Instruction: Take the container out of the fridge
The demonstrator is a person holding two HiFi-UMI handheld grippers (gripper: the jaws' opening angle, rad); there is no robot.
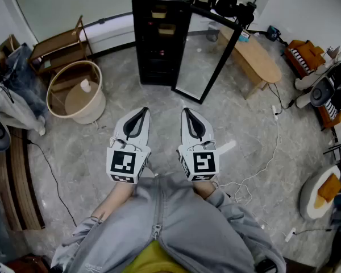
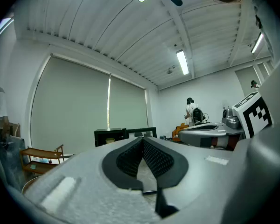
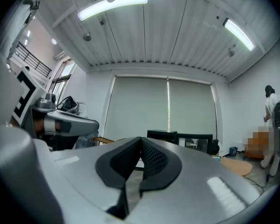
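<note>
- left claw (image 1: 142,111): jaws pressed together, nothing between.
- right claw (image 1: 186,111): jaws pressed together, empty; just beside left claw, tips level with it.
- fridge (image 1: 153,67): black, upright, well ahead of both claws; glass door (image 1: 207,61) swung open on right claw's side.
- container (image 1: 166,29): tan, on upper shelf inside fridge, well apart from claw tips (second tan one (image 1: 159,14) on shelf above).
- round tub (image 1: 94,112): ahead-left of left claw.
- wooden bench (image 1: 256,58): ahead-right of right claw, beyond door.

black fridge (image 1: 153,56), grey marbled floor (image 1: 159,102)
</note>
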